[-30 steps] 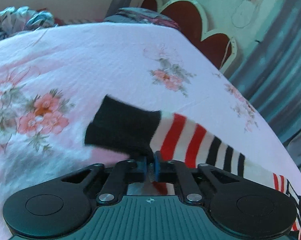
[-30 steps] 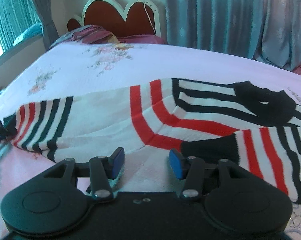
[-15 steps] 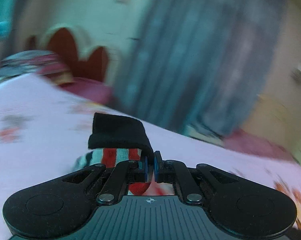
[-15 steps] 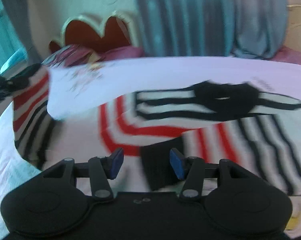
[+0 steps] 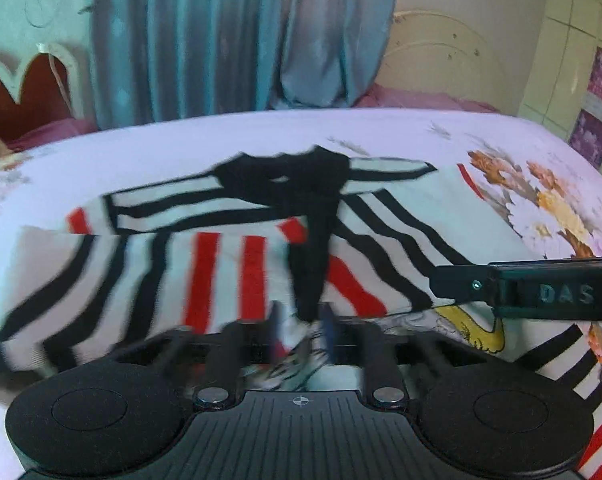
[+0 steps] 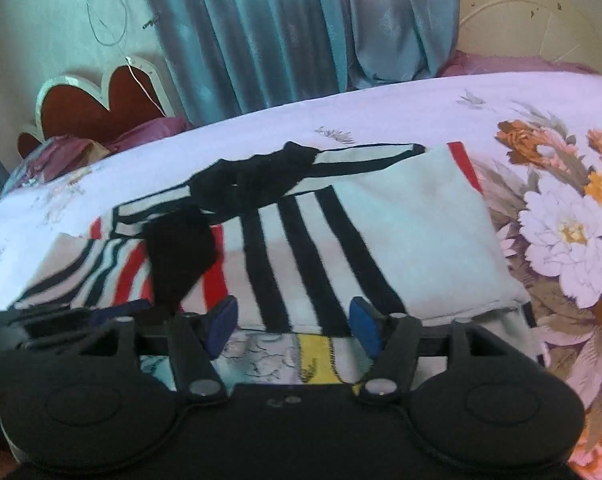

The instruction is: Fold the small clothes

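A small white sweater with black and red stripes (image 5: 229,256) lies on the bed, black collar (image 5: 285,176) at the far side. One sleeve is folded across its body, black cuff (image 5: 311,276) toward me. My left gripper (image 5: 301,336) has its blue pads slightly apart, blurred, with the cuff's end between them. My right gripper (image 6: 293,322) is open and empty at the sweater's near edge (image 6: 301,280). The cuff (image 6: 181,256) and the left gripper (image 6: 73,316) show at its left. The right gripper's side (image 5: 533,292) shows in the left wrist view.
The bed has a pale pink floral sheet (image 6: 561,216). A red scalloped headboard (image 6: 97,100) and pillows stand at the far left. Blue curtains (image 6: 285,28) hang behind the bed. A patterned yellow cloth (image 6: 313,356) lies under the sweater's near edge.
My left gripper swung right carrying the sleeve cuff over the sweater's body, and its pads have parted. The right gripper stayed open and shifted slightly along the sweater's near edge.
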A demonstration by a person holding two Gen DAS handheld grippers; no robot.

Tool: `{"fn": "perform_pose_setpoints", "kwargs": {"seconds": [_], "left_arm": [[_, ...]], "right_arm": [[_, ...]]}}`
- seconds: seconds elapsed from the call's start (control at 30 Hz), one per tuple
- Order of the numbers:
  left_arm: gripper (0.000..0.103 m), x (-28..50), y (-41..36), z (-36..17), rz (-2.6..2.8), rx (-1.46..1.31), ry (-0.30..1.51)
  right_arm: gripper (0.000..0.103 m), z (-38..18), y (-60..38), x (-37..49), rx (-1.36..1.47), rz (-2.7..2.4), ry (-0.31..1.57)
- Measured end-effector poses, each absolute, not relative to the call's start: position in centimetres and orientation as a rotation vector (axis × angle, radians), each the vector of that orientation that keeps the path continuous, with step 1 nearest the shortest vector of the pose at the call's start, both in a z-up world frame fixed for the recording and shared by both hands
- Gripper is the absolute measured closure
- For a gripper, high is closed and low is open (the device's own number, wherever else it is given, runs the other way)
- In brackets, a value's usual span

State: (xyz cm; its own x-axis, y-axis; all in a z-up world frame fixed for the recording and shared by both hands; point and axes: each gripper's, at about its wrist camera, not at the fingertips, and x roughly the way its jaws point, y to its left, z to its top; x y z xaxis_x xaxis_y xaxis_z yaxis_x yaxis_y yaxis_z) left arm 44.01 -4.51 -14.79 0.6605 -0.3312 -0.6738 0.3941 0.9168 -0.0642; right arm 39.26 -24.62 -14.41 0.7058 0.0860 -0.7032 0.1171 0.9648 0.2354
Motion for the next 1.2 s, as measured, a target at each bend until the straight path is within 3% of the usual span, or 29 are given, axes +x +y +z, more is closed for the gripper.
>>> {"fn": "perform_pose_setpoints", "kwargs": {"seconds": [0.07,0.4,0.47,0.53,0.6,0.87,0.97,1.07,1.2], "left_arm": [[0.032,42.4,-2.9,-13.6,-0.356,0.081,0.689],[0.031,39.2,8.8,-13.9,-0.014,0.132,0.671],[0.031,39.5,9.7,-14.9,0.006,0.132,0.686],[0.031,40.0,9.7,-15.4,0.002,0.135,0.675],[0.031,40.6,9.2,-15.8,-0.016,0.133,0.657],[0.032,43.0,6.8,-16.2,-0.013,0.171,0.609],[0.032,43.4,6.9,-16.5,0.005,0.182,0.622],[0.062,43.8,7.4,-17.1,0.010,0.144,0.659],[0.076,43.2,6.7,-17.6,-0.025,0.154,0.664]], "right_arm": [[0.041,-14.3,-24.0,39.7,0.272,0.009,0.788],[0.042,-15.7,-19.9,44.3,0.279,0.042,0.861],[0.048,-16.1,-19.9,44.6,0.277,0.020,0.868],[0.075,-16.4,-19.8,44.8,0.280,0.028,0.874],[0.091,-16.3,-19.5,44.9,0.263,0.042,0.867],[0.094,-10.3,-20.7,44.2,0.166,0.031,0.647],[0.094,-10.3,-23.3,44.4,0.141,-0.048,0.650],[0.094,-13.0,-25.1,44.8,0.145,-0.071,0.752],[0.095,-15.9,-26.0,44.6,0.158,-0.125,0.819]]}}
